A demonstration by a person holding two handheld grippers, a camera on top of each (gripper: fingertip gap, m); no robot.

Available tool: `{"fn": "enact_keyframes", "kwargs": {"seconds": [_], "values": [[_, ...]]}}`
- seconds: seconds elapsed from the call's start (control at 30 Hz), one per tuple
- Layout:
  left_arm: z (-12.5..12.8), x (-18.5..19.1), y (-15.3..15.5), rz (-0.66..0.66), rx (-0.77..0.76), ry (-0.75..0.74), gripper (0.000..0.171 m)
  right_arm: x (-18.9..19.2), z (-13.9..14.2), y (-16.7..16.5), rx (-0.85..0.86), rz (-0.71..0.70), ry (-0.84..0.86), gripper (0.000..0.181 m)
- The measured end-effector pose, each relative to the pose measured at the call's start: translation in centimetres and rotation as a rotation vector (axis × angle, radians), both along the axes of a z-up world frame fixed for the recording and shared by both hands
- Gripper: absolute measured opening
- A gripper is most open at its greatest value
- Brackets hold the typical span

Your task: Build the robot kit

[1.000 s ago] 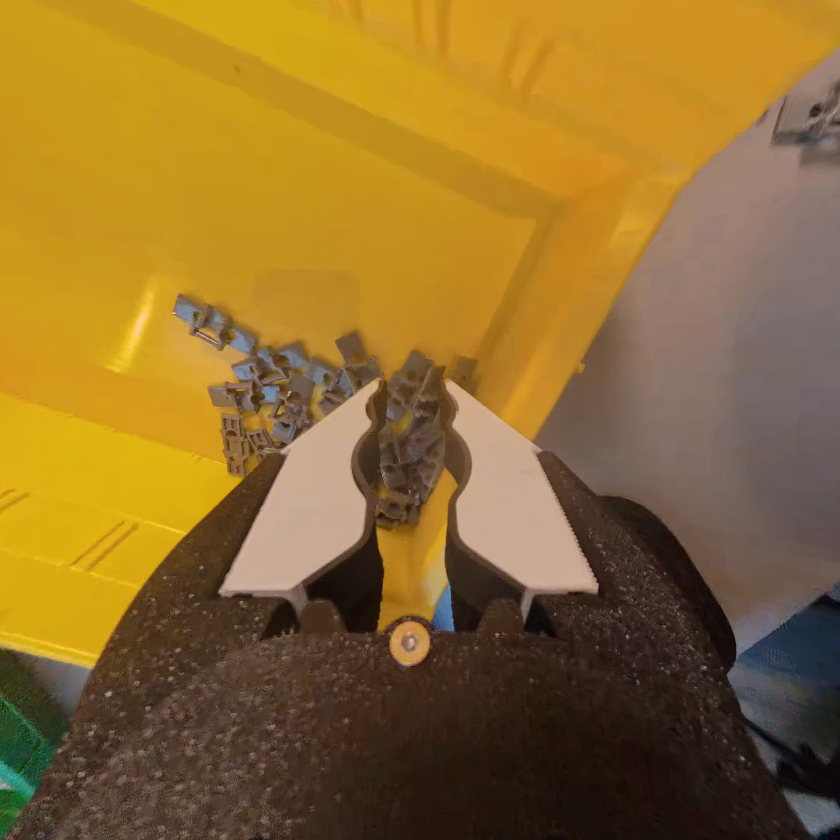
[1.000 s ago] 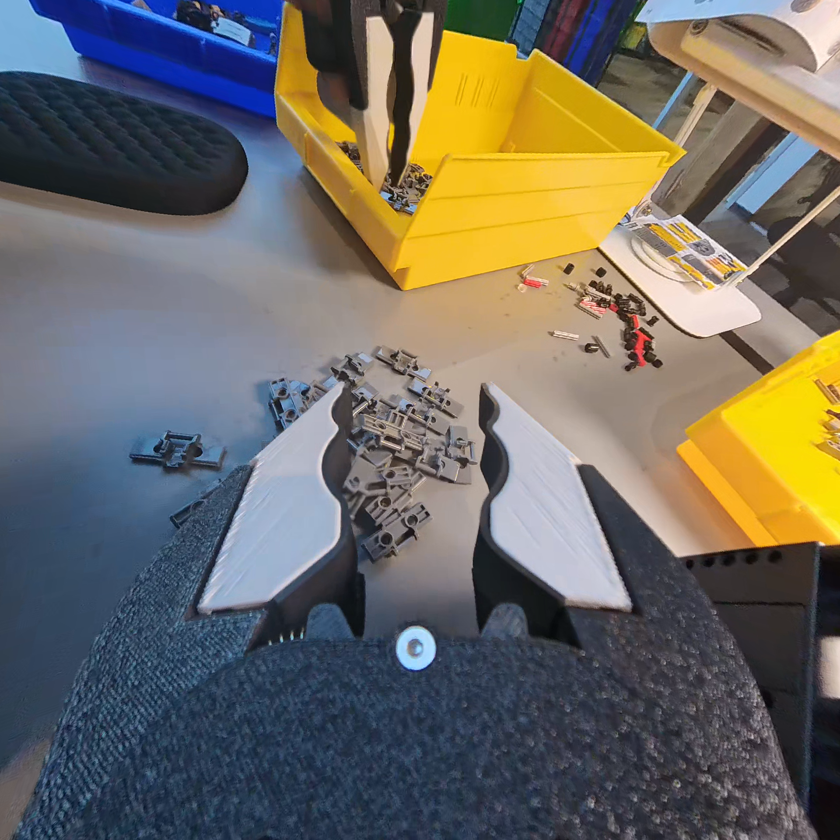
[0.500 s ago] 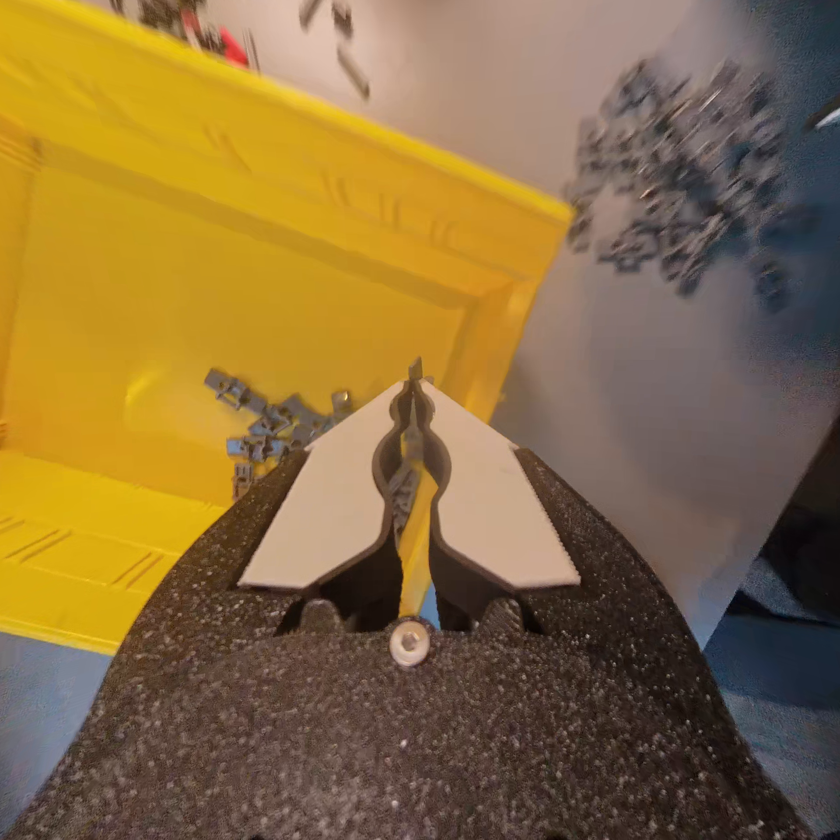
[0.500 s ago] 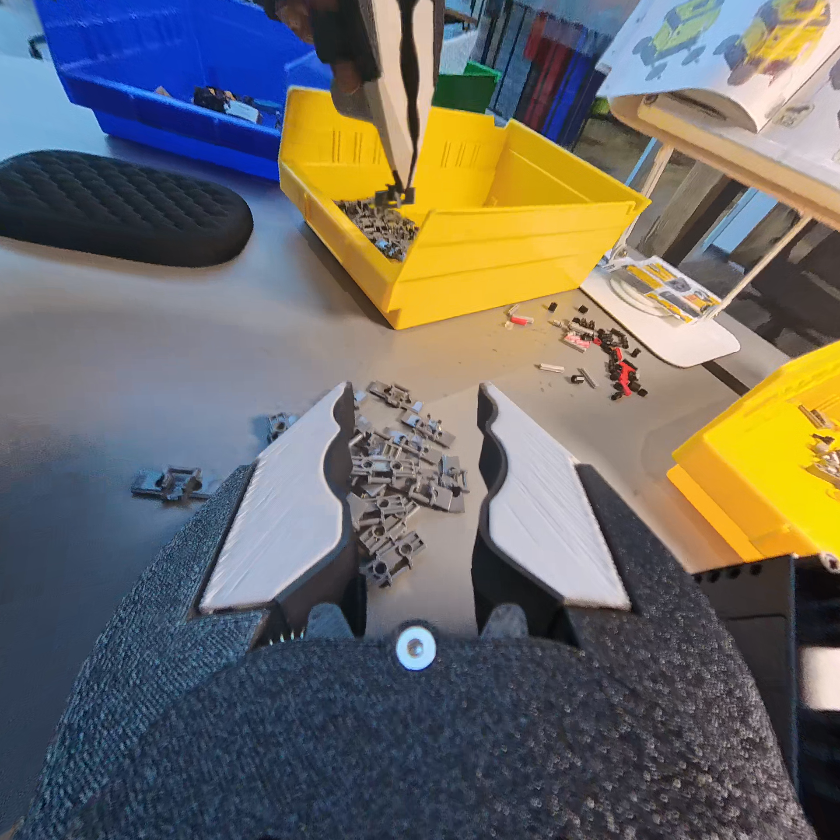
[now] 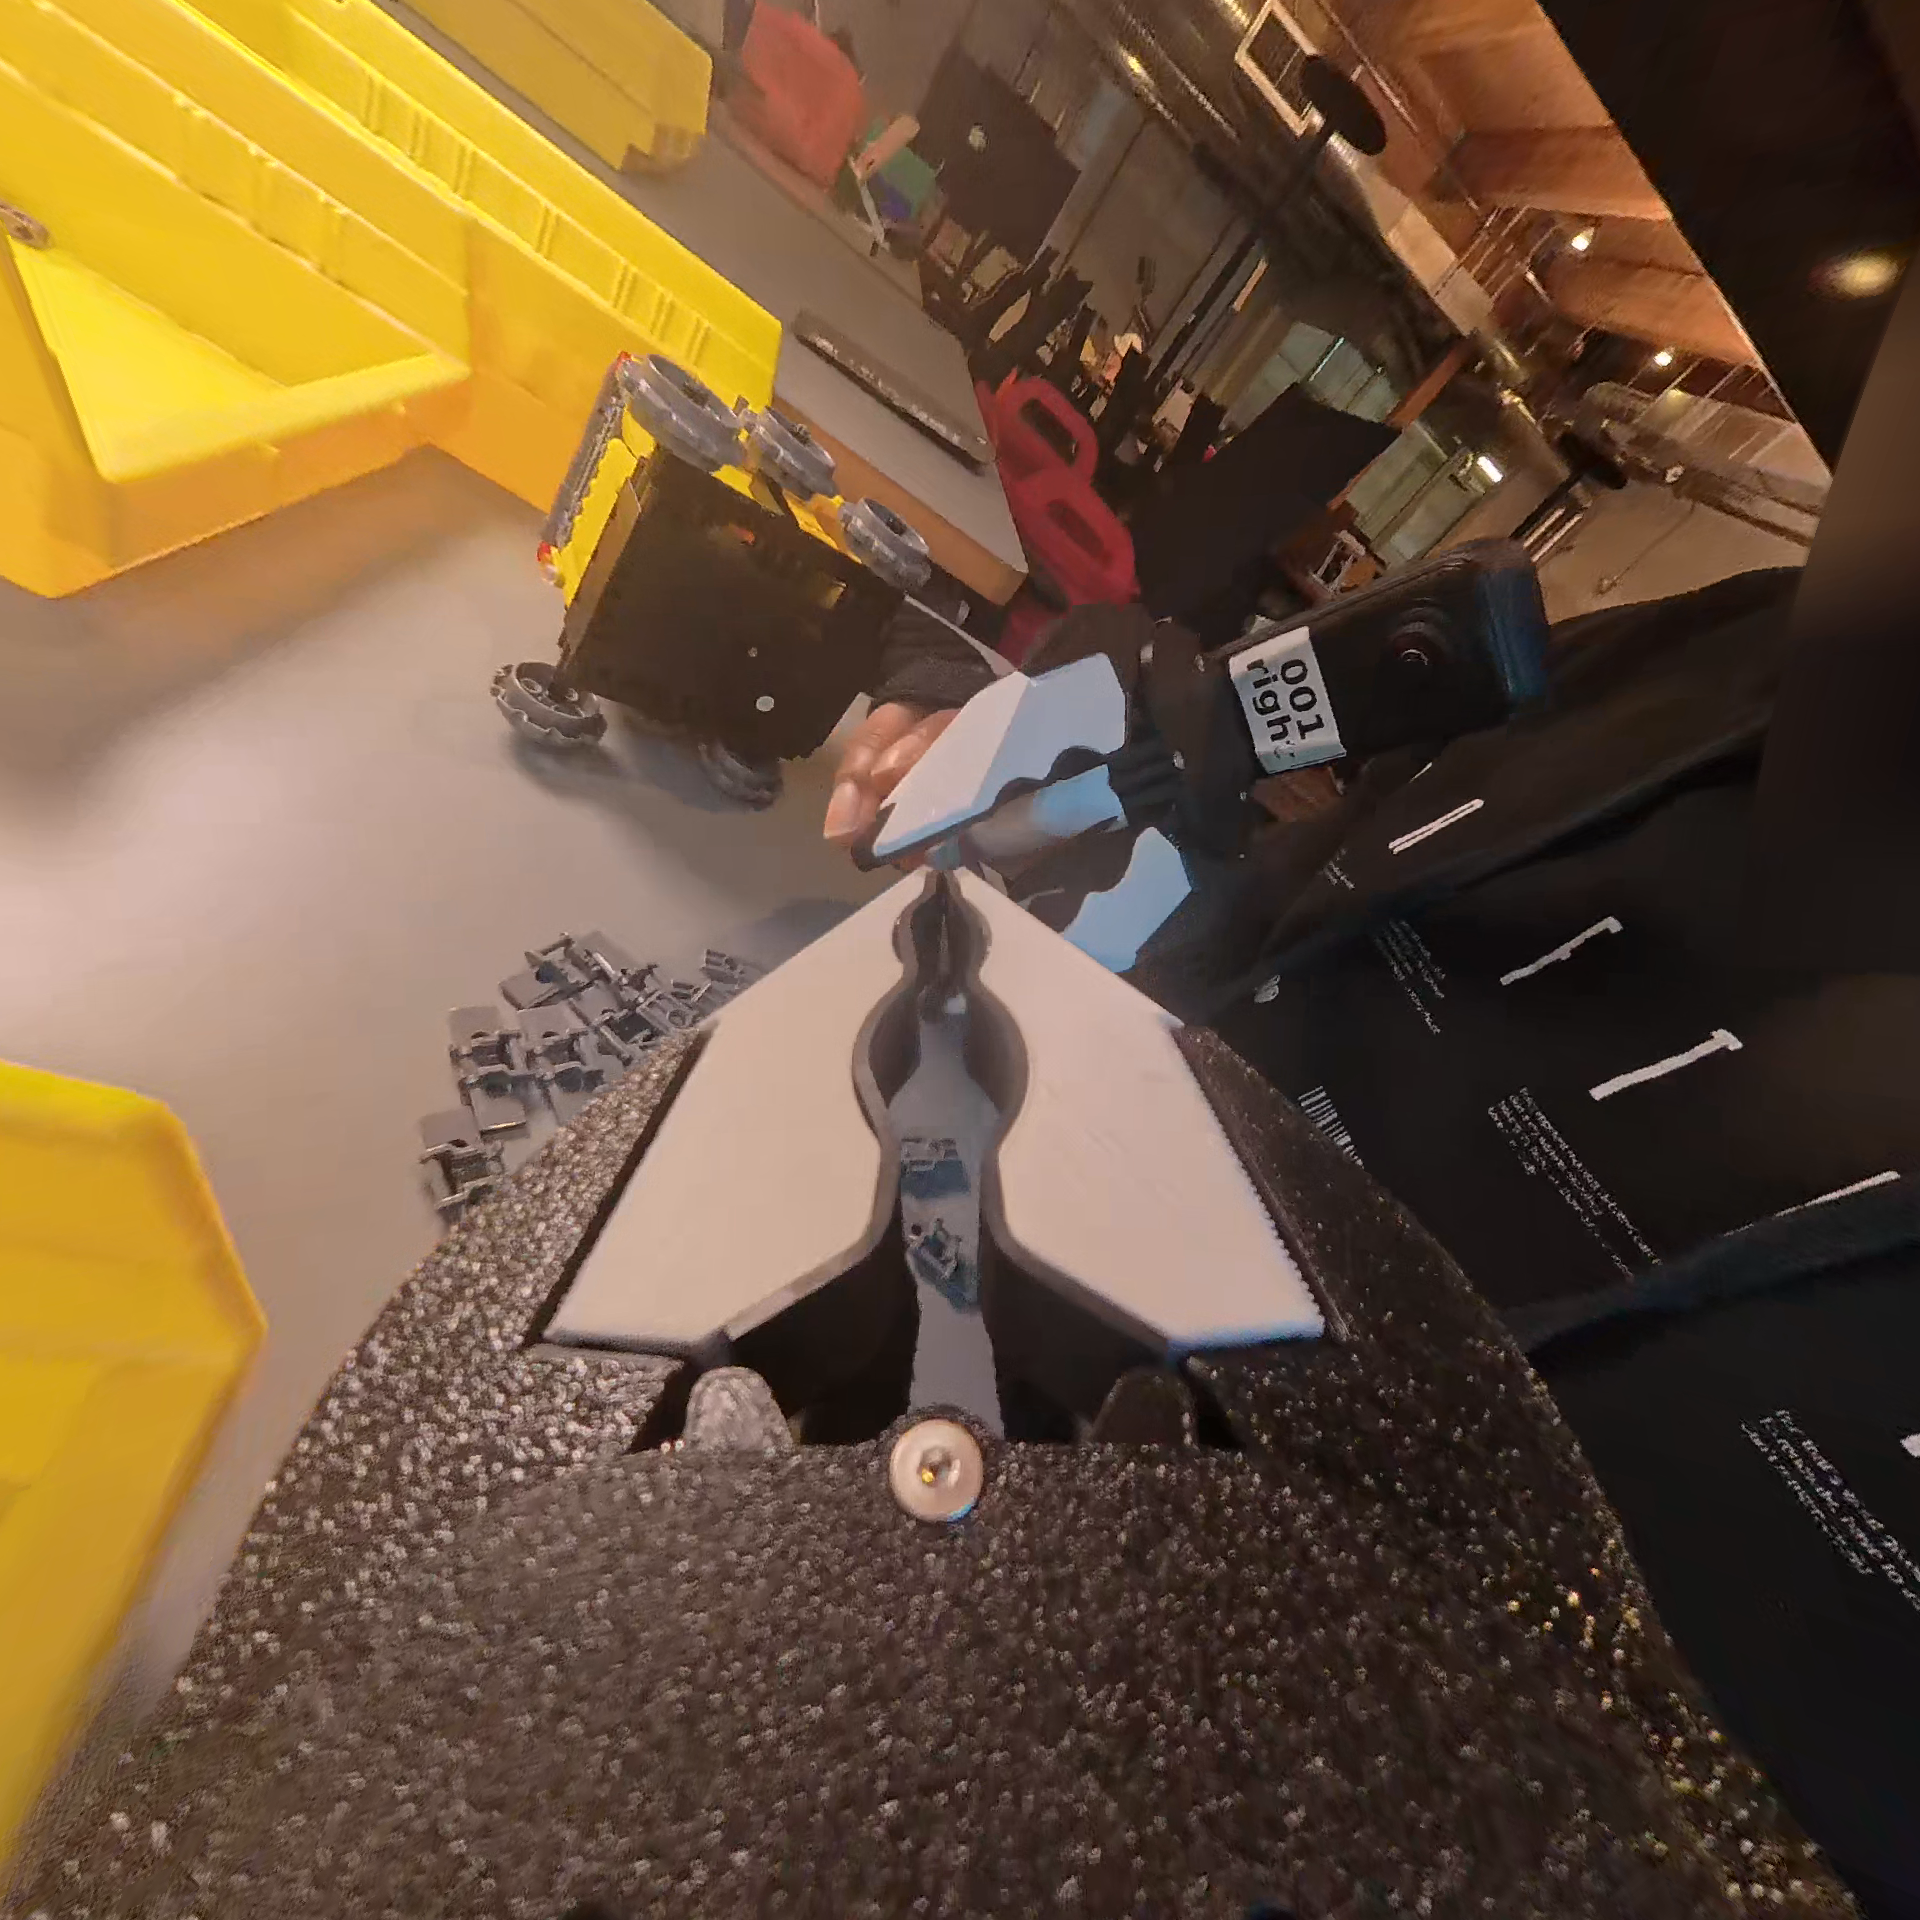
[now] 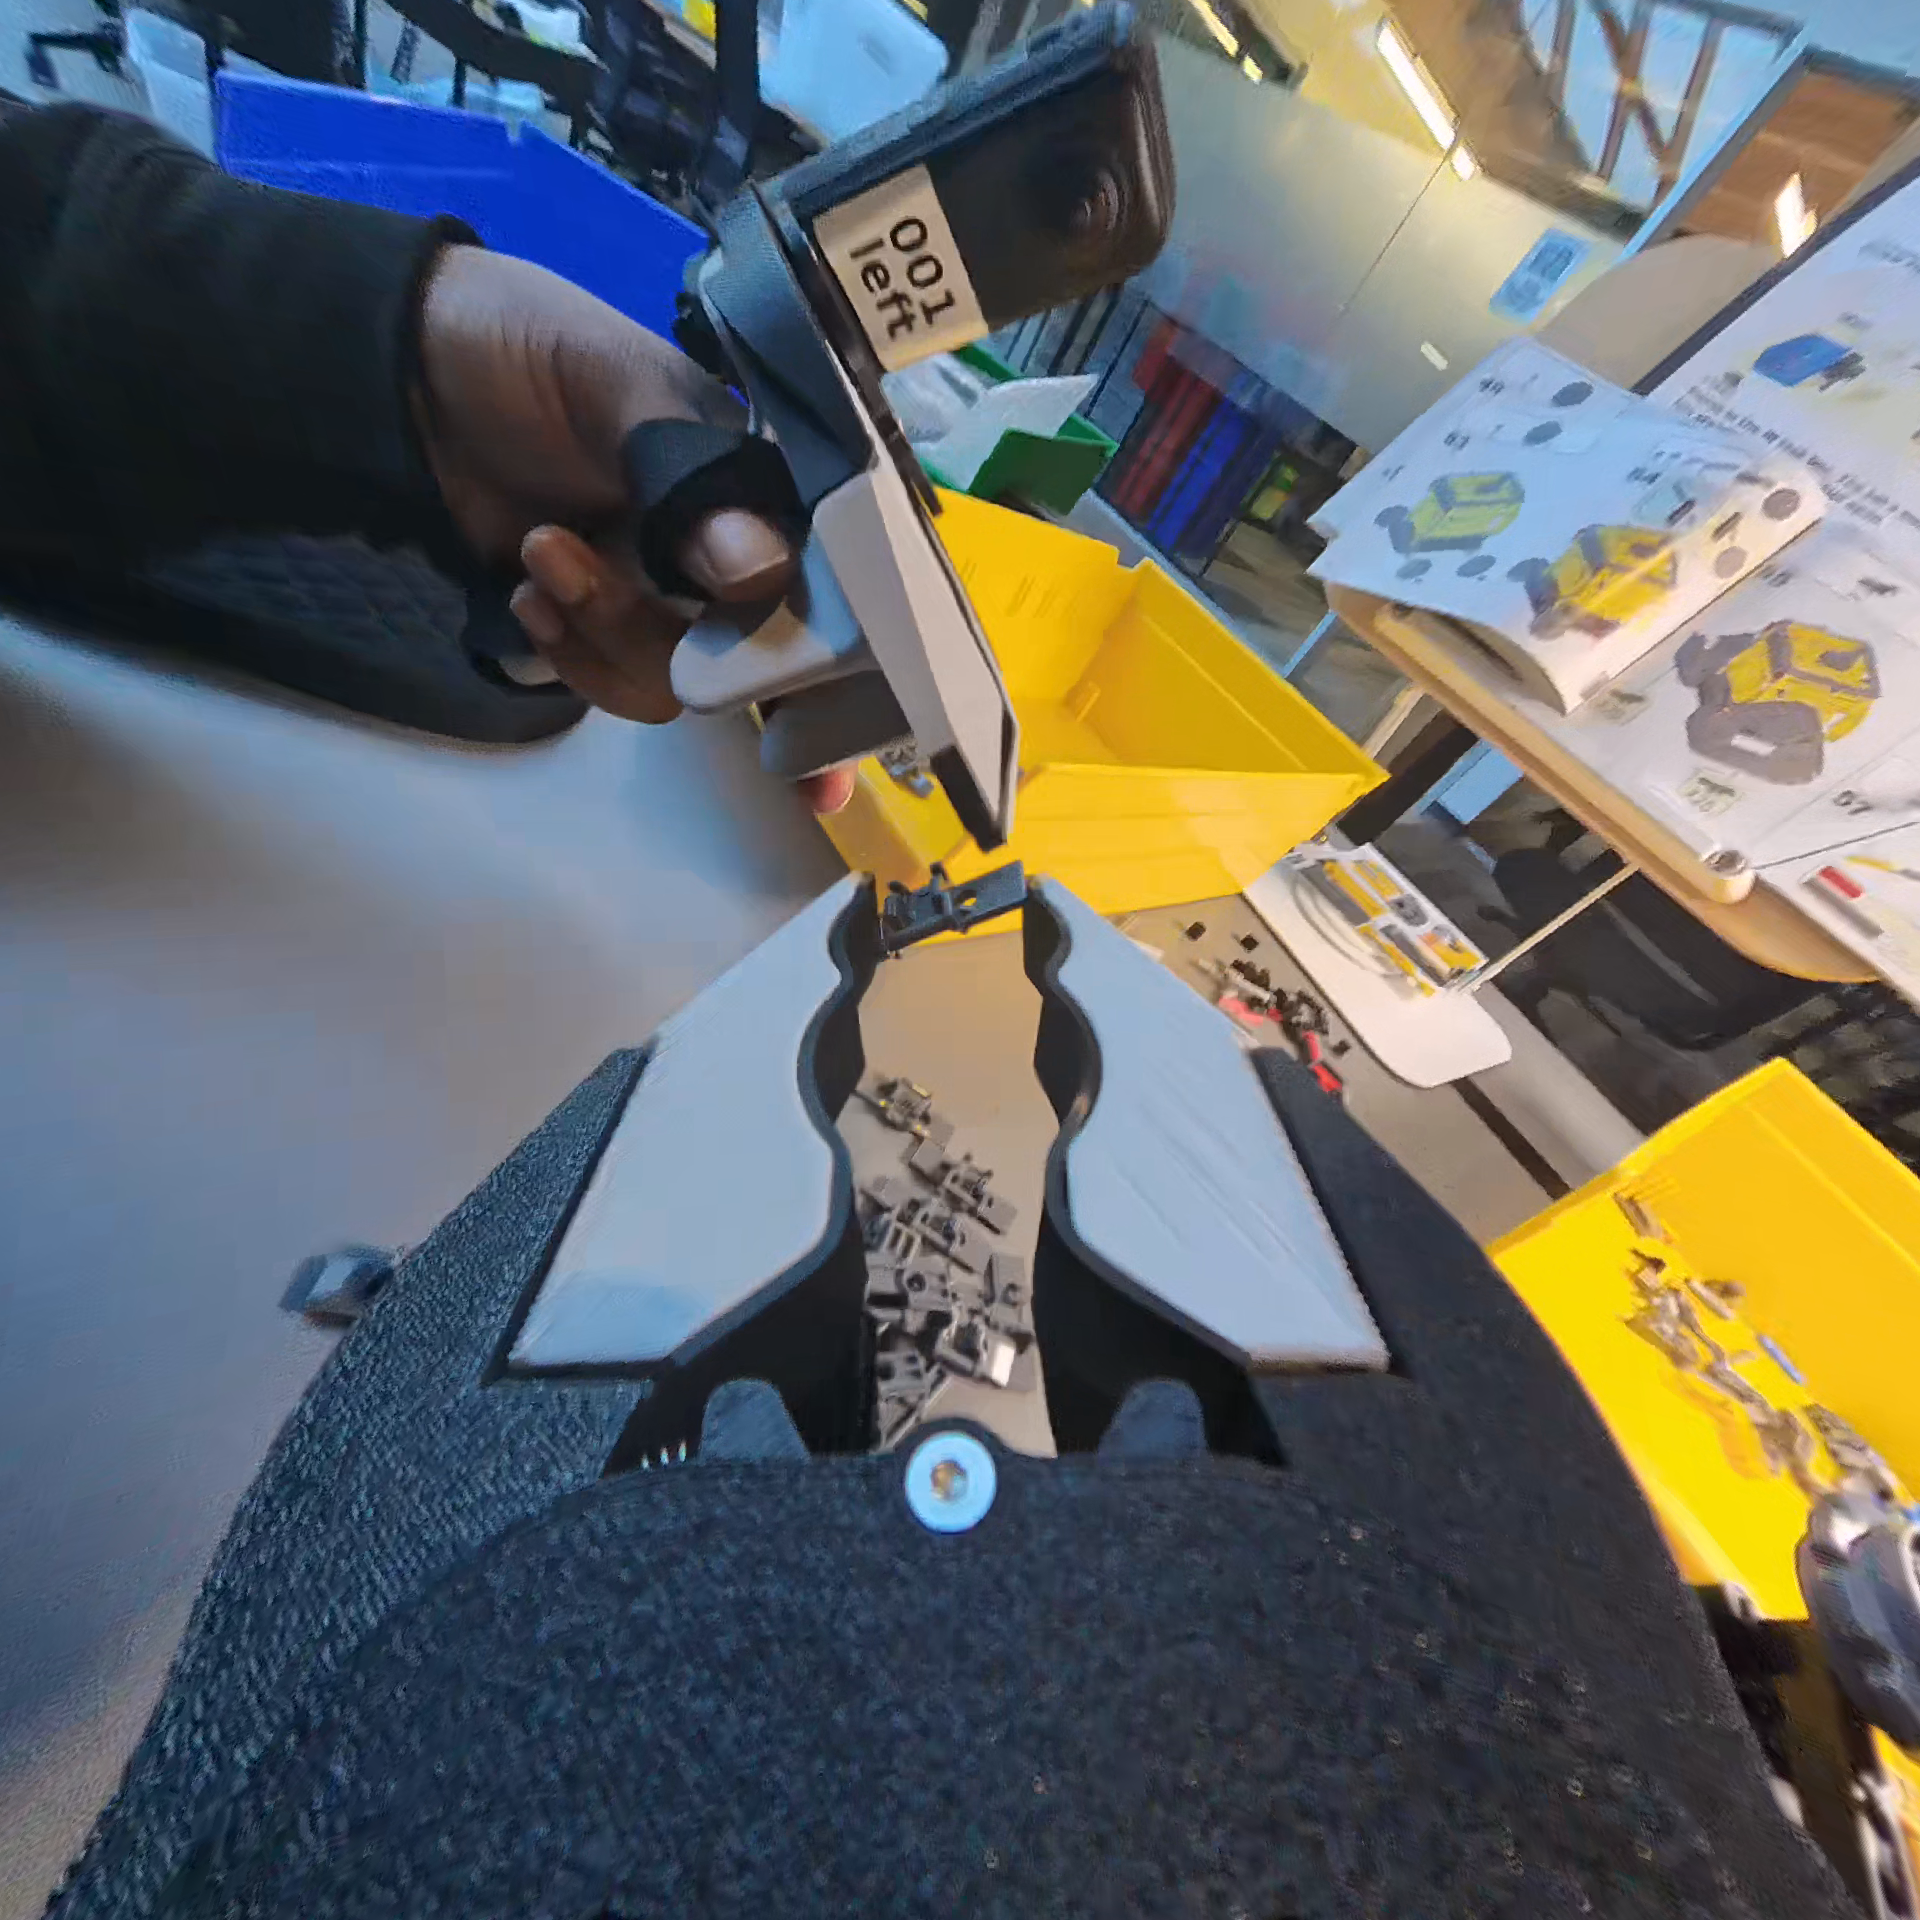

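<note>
Here, in the left wrist view, the left gripper (image 5: 940, 896) is pinched nearly closed on a small dark grey piece (image 5: 943, 940) at its tips, above the grey table (image 5: 260, 831); loose grey parts (image 5: 551, 1039) lie near-left, and the right gripper (image 5: 935, 831) is just beyond.

In the right wrist view, the right gripper (image 6: 951, 904) is partly open, the grey clip (image 6: 951, 902) spanning its tips; whether it clamps is unclear. The left gripper (image 6: 987, 821) hangs just above, before a yellow bin (image 6: 1195, 790).
</note>
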State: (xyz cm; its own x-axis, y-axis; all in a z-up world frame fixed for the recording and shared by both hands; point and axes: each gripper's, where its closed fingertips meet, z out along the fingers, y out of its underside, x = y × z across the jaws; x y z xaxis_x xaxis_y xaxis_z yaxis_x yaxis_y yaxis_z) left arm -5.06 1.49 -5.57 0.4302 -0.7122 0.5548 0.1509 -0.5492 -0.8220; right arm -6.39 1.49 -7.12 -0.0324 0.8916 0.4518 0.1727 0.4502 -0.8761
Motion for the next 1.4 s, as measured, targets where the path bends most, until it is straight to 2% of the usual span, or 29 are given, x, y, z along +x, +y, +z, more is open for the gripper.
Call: {"fn": "enact_keyframes", "kwargs": {"seconds": [0.07,0.13,0.2,0.27,0.33,0.4,0.53,0.6,0.67,0.77,0.93,1.13,1.4], "values": [[0.2,-0.5,-0.1,0.026,0.031,0.013,0.0,0.5,-0.4,0.1,-0.036,-0.006,-0.029,0.028],[-0.4,-1.9,0.1,0.097,0.057,0.114,0.0,0.9,-1.1,0.5,-0.047,-0.035,-0.065,0.028],[-1.8,-4.5,0.5,0.214,0.077,0.309,0.009,1.4,-3.4,1.0,-0.115,-0.064,-0.181,0.029],[-3.5,-8.1,0.4,0.332,0.076,0.538,0.021,2.0,-5.5,1.3,-0.194,-0.083,-0.261,0.055],[-5.4,-12.0,-0.2,0.432,0.044,0.761,0.028,2.6,-5.4,1.0,-0.229,-0.079,-0.234,0.063],[-7.7,-15.4,-0.9,0.492,-0.009,0.951,0.038,3.0,-4.5,0.6,-0.261,-0.068,-0.182,0.063],[-11.3,-17.4,-1.2,0.45,-0.07,1.144,0.061,3.0,-3.7,-0.2,-0.262,-0.058,-0.143,0.062],[-11.8,-17.7,-1.1,0.414,-0.064,1.258,0.047,3.0,-3.6,-1.1,-0.231,-0.049,-0.143,0.061],[-11.9,-17.4,-1.3,0.408,-0.106,1.288,0.036,3.2,-3.6,-1.9,-0.204,-0.036,-0.146,0.06],[-11.9,-17.5,-1.9,0.46,-0.178,1.261,0.037,3.9,-3.4,-2.5,-0.197,-0.032,-0.132,0.058],[-11.9,-17.6,-2.7,0.549,-0.277,1.31,0.034,5.1,-2.9,-2.9,-0.202,-0.033,-0.098,0.055],[-12.0,-19.9,-0.1,0.592,-0.207,1.315,0.026,5.9,-2.5,-3.7,-0.18,-0.024,-0.082,0.054],[-12.0,-24.7,2.2,0.585,-0.196,1.309,0.026,6.3,-2.5,-3.0,-0.203,-0.041,-0.066,0.054]]}}
